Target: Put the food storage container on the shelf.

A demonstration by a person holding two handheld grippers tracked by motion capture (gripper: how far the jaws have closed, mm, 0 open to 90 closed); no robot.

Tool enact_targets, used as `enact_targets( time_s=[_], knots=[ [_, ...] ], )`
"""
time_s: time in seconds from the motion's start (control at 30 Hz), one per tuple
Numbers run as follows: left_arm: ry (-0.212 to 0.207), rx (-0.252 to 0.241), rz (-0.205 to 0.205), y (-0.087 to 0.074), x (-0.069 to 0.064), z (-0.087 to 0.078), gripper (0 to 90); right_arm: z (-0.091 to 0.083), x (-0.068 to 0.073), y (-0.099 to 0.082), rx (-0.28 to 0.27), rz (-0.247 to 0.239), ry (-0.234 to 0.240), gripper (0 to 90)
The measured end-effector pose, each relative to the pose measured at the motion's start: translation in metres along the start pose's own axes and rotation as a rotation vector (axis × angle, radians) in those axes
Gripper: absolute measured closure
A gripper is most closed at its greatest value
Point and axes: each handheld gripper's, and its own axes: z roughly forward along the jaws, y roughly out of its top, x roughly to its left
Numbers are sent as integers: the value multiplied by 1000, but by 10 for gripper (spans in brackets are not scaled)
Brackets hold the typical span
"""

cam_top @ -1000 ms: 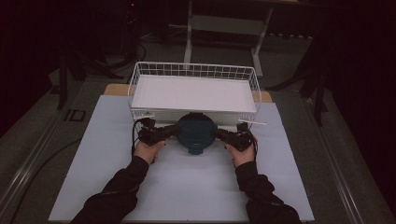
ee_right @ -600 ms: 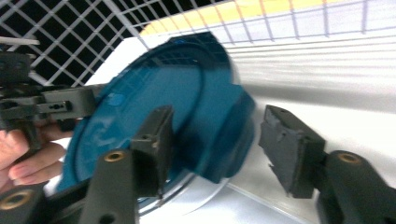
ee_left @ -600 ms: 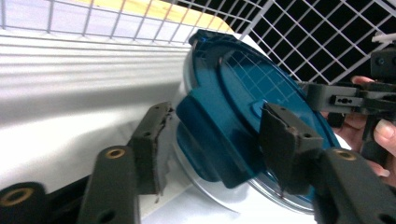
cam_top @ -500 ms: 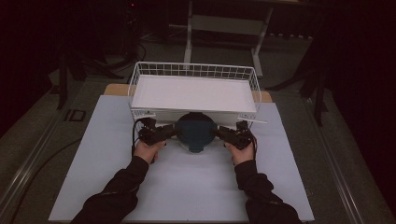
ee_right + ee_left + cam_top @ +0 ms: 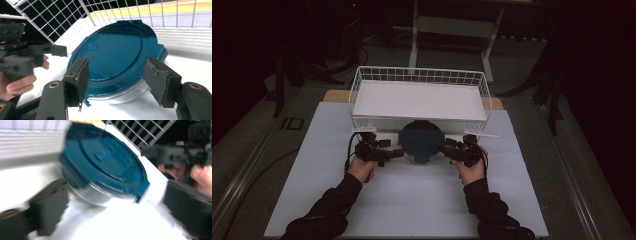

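- Round container with its teal lid [image 5: 421, 141] sits on the white table [image 5: 412, 200], touching the front wall of the white wire basket [image 5: 419, 75]
- My left gripper [image 5: 398, 152] is just left of the container, jaws just sprung wide, released, nothing between the pads
- My right gripper [image 5: 443, 147] is just right of it, jaws just easing apart, pads [image 5: 81, 77] off the lid's rim, gripping nothing

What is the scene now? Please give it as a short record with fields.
container: round, clear body, blue lid, on the white table cover
basket: white wire basket, just behind the container
left gripper: jaws just opened, off the container
right gripper: jaws open, just widened, lid edge between them, pads not touching
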Motion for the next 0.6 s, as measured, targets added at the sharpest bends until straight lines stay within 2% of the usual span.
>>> enact_targets(
  time_s=[0.13, 0.2, 0.3, 0.33, 0.43, 0.53, 0.57, 0.6],
  knots=[
    [-19, -16, 29, -6, -11, -10, 0, -4, 5, -3, 7, 21, 29, 392],
    [-35, -31, 41, -9, -15, -14, 0, -5, 11, -7, 21, 12, 41, 413],
    [-35, -46, 70, -14, -23, -20, 0, -6, 20, -14, 48, 10, 74, 469],
    [-37, -64, 76, -17, -26, -23, 0, -6, 23, -16, 57, 11, 81, 484],
    [-23, -83, 93, -24, -32, -30, 0, -2, 33, -27, 95, 9, 116, 571],
    [-9, -91, 102, -30, -37, -35, 0, 3, 40, -37, 130, -14, 138, 690],
    [-1, -92, 107, -31, -38, -37, 0, 6, 42, -40, 140, -18, 146, 795],
    [0, -95, 113, -32, -39, -38, 0, 8, 43, -43, 145, -24, 150, 857]
  ],
)
